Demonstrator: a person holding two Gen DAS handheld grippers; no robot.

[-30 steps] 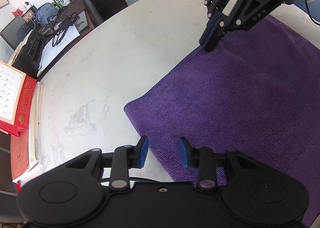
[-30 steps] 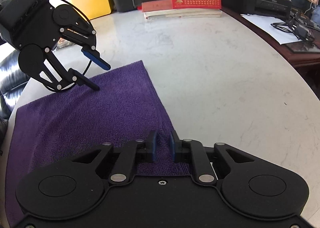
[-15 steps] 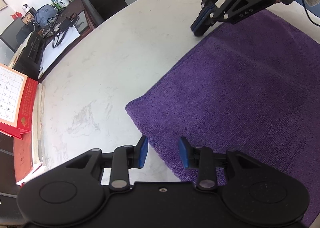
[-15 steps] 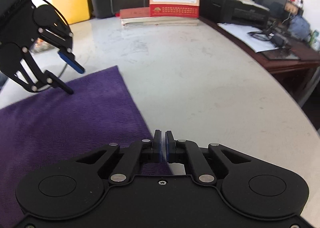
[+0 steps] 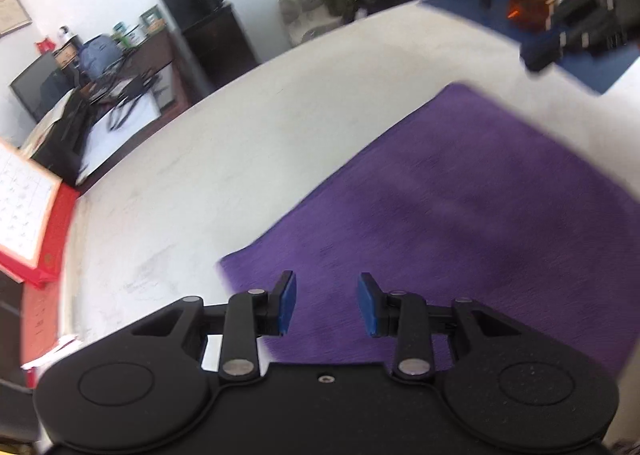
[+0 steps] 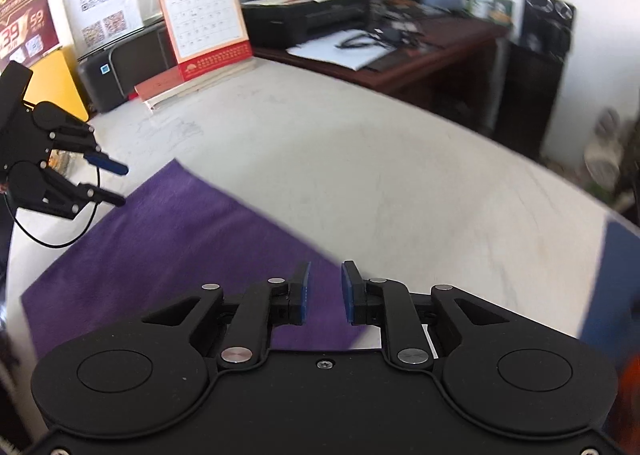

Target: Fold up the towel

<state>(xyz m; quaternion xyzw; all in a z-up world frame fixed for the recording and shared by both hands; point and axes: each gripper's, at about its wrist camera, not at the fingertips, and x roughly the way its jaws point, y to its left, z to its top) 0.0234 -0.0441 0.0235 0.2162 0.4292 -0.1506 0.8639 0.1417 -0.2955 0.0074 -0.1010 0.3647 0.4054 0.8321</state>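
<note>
Both tongs hang over the purple towel (image 5: 460,215) with nothing between their pads. Left gripper (image 5: 327,303) stands with its jaws apart, the blue pads (image 5: 287,305) parted by a clear gap, above the towel's corner nearest that camera. Right gripper (image 6: 325,291) shows a narrower gap; its jaws have just been opening, and only the towel's edge and the table lie below that gap, not in it.

From the right wrist view the left gripper (image 6: 116,183) sits above the towel's far corner, its two fingers spread and not touching the cloth. From the left wrist view the right gripper (image 5: 540,59) is a dark blurred shape past the towel's far corner; I cannot tell its jaws from there.

Spread flat in a single layer, the towel lies on the pale marble table (image 6: 400,183), with bare tabletop along its long edge. Past the towel, a desk calendar (image 6: 200,19) with a red base stands at the table's far rim. Beyond the calendar a black printer (image 6: 308,15) sits on a dark wooden desk (image 6: 440,51). A blue mat (image 5: 580,67) lies on the table beyond the towel's far corner, under the blurred right gripper.
</note>
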